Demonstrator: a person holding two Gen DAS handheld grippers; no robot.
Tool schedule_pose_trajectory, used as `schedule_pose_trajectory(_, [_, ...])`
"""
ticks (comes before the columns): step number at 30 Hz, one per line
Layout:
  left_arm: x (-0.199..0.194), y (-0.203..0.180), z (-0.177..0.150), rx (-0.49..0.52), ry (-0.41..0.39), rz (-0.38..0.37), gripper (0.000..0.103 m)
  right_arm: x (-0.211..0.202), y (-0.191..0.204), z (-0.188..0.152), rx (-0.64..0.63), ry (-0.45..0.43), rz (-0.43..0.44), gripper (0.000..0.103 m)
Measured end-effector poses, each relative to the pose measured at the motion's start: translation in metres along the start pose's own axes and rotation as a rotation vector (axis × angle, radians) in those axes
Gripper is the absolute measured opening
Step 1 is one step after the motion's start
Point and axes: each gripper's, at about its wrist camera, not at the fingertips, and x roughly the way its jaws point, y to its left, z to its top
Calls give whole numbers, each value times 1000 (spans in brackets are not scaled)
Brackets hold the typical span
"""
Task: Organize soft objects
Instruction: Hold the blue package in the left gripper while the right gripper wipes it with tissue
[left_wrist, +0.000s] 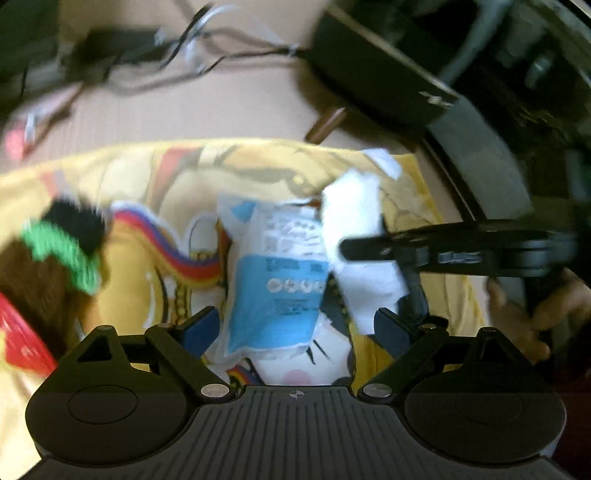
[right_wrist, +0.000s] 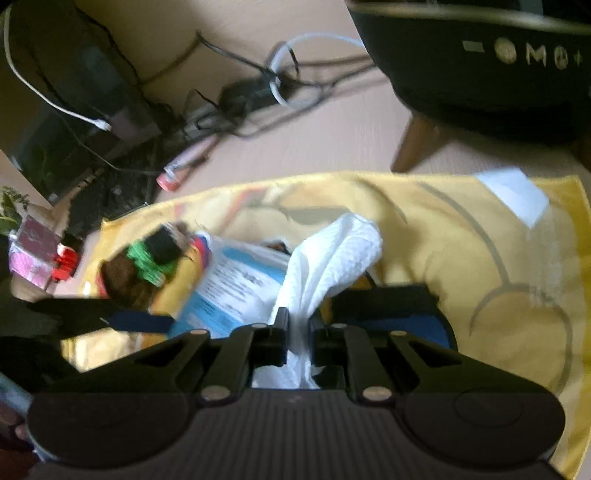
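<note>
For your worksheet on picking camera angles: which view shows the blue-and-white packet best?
The left wrist view: the blue-and-white packet lies near the centre, facing the camera, almost whole, on the yellow cloth. In the right wrist view the white cloth covers its right side, and it appears smaller and slanted.

Black left tool showing blue finger pads, round silver screws, ridged black body, right tool looking the same
</note>
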Motion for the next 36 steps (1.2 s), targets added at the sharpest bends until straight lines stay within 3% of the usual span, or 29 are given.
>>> schedule_pose_trajectory(4, [22, -5, -2, 7, 57, 42, 94, 5, 20, 4, -46, 32, 98, 12])
schedule_pose_trajectory(8, [27, -15, -4, 52, 59, 60, 96, 14, 41, 8, -98, 81, 194, 13])
schedule_pose_trajectory(11, [26, -14, -7, 35, 51, 58, 96, 20, 36, 7, -86, 88, 149, 13])
schedule_pose_trajectory(16, [25, -5, -4, -47, 40, 36, 97, 14, 5, 19, -22, 17, 18, 14])
schedule_pose_trajectory(21, [22, 7, 3, -168, -12, 14, 97, 19, -17, 16, 52, 42, 32, 14])
schedule_pose_trajectory(22, [21, 8, 3, -173, -32, 20, 90, 19, -17, 15, 56, 45, 44, 14])
schedule_pose_trajectory(23, [20, 9, 4, -167, -47, 31, 65, 20, -17, 14, 55, 48, 51, 14])
schedule_pose_trajectory(25, [18, 9, 7, -135, -63, 60, 64, 20, -13, 12, 44, 45, 49, 14])
schedule_pose_trajectory(27, [11, -2, 8, -1, -112, 155, 64, 19, -8, 14, 34, 41, 55, 14])
schedule_pose_trajectory(30, [2, -42, -5, 406, -221, 451, 65, 15, -3, 20, 14, 20, 59, 14])
schedule_pose_trajectory(32, [8, -57, -15, 613, -238, 590, 65, 10, 2, 24, -4, -5, 56, 14])
schedule_pose_trajectory(34, [17, -60, -23, 696, -216, 650, 65, 0, 12, 29, -25, -49, 83, 14])
schedule_pose_trajectory(36, [23, -60, -26, 689, -189, 636, 66, -11, 23, 34, -48, -101, 120, 14])
